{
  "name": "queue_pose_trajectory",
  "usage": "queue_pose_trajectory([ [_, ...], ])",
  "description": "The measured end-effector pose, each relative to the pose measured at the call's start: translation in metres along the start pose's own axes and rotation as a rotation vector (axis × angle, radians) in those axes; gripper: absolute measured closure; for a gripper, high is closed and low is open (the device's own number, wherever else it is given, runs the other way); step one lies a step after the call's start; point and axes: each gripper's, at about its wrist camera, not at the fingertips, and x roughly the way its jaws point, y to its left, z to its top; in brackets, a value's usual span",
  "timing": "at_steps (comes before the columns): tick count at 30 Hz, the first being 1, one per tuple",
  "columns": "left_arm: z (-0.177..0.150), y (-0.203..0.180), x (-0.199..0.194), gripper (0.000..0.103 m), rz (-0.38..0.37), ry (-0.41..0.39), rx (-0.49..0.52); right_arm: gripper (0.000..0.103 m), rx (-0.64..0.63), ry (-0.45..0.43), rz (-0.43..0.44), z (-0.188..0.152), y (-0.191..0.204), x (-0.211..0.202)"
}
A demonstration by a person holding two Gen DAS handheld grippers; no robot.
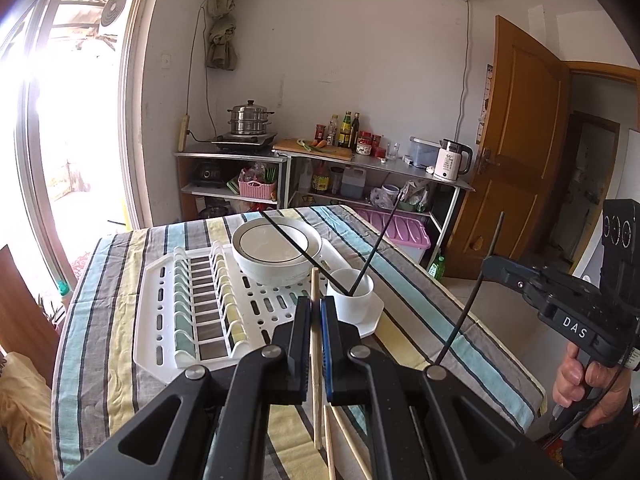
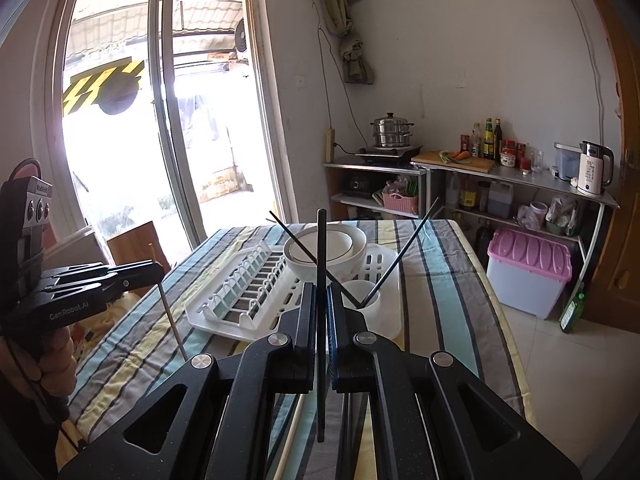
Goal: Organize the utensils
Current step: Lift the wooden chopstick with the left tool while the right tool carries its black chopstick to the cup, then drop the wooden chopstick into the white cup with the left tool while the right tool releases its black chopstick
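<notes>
While both claws clamp chopsticks | left gripper (image 1: 316,304) pinches wooden chopstick (image 1: 317,360) | right gripper (image 2: 322,292) pinches black chopstick (image 2: 321,248) | you tip each upright into the white cup (image 1: 352,298).

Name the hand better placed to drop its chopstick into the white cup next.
Right, probably. The right gripper holds a black chopstick nearly upright just before the white cup; the left gripper holds a wooden chopstick, also close.
</notes>
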Motion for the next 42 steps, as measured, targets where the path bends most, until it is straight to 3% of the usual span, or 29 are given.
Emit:
queue_pose_trajectory([
  [15, 0.095, -0.021, 0.057, 0.098, -0.069, -0.034, 0.014, 0.098, 0.018, -0.053, -0.001, 0.063, -0.024, 0.036],
  [23, 0.126, -0.018, 0.094, 0.098, -0.08, -0.041, -0.009, 0.098, 0.037, -0.082, -0.01, 0.085, -0.036, 0.054],
  [33, 0.136, -0.015, 0.133, 0.098, -0.088, -0.038, -0.018, 0.098, 0.058, -0.069, -0.009, 0.094, -0.049, 0.085],
  [42, 0.122, -0.012, 0.167, 0.098, -0.098, 0.0, -0.033, 0.098, 0.077, -0.021, -0.024, 0.081, -0.06, 0.111],
])
